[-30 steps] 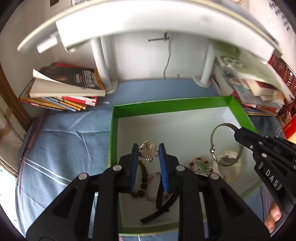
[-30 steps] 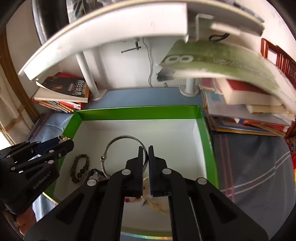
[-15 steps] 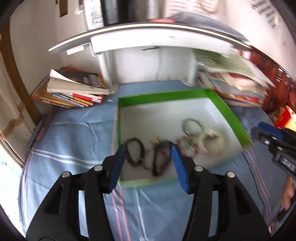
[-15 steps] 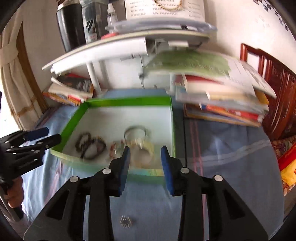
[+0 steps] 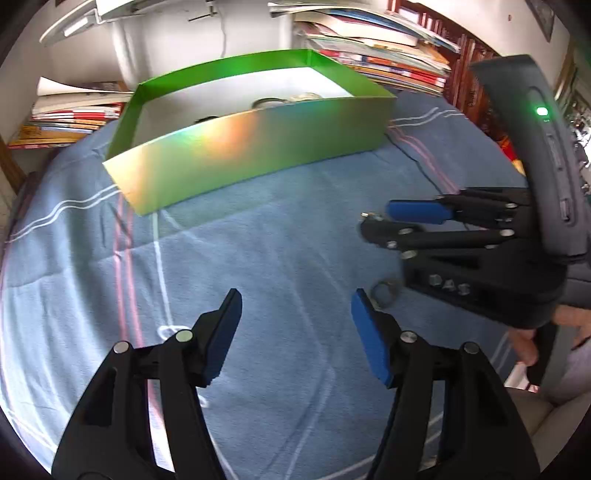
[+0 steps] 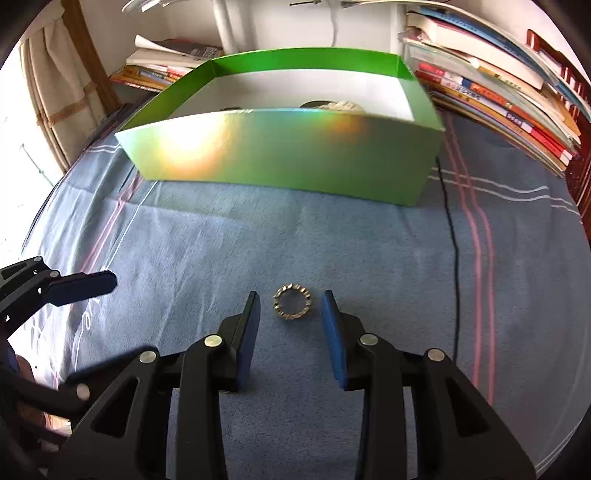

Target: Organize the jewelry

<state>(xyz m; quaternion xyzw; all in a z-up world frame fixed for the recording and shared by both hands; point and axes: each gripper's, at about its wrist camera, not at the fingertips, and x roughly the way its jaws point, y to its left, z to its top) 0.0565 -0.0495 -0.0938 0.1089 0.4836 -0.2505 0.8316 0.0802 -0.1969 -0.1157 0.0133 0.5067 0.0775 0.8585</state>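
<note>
A small gold ring lies flat on the blue cloth, just ahead of and between the fingertips of my open right gripper. It also shows in the left wrist view, partly under the right gripper. The green box with a white inside stands behind it; only the tops of a few jewelry pieces show over its near wall. My left gripper is open and empty, low over the bare cloth in front of the box.
Stacks of books lie to the right of the box and more books at the back left. A thin black cable runs over the cloth on the right. White shelf legs stand behind the box.
Both grippers pulled back out of the box and dropped low over the cloth in front of it. Both opened and let go of the jewelry. The right one now frames the ring.
</note>
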